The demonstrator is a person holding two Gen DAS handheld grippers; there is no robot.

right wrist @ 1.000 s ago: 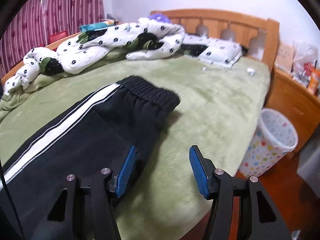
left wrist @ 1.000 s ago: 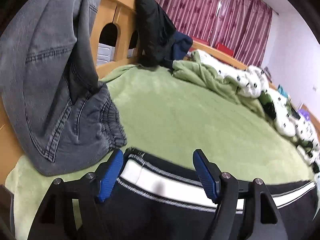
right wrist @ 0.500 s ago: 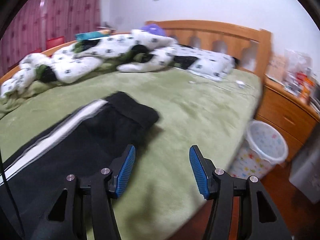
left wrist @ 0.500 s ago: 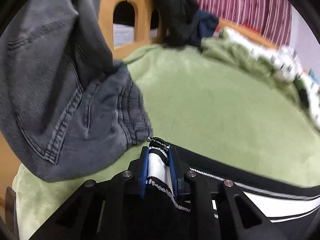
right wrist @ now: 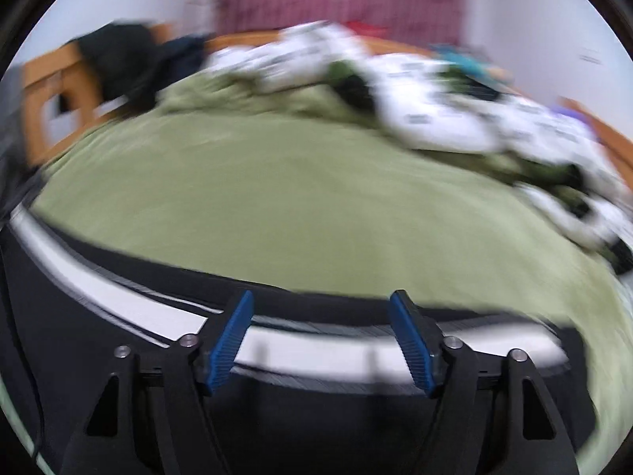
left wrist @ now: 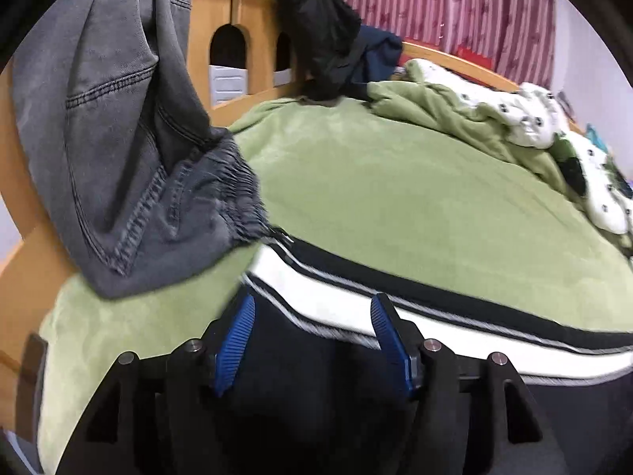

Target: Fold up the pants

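Note:
Black pants (left wrist: 474, 316) with a white side stripe lie flat along the near edge of the green bed. My left gripper (left wrist: 312, 304) hovers over the cuff end. Its jaws are opening, the blue pads stand apart, and the cloth lies under them without being pinched. In the blurred right wrist view, my right gripper (right wrist: 322, 299) is above the pants (right wrist: 99, 285) at the white stripe. Its jaws are also opening, and nothing is pressed between the pads.
Grey jeans (left wrist: 118, 138) hang over the wooden footboard (left wrist: 241, 12) on the left, reaching down close to the pants' cuff. A black garment (left wrist: 316, 23) drapes there too. A white spotted duvet (left wrist: 534, 122) is bunched along the far side of the green blanket (left wrist: 395, 182).
My left gripper, shut on the pants' striped cuff half a second ago, has opened and let it go. My right gripper has swung from the headboard side to face across the bed, above the stripe.

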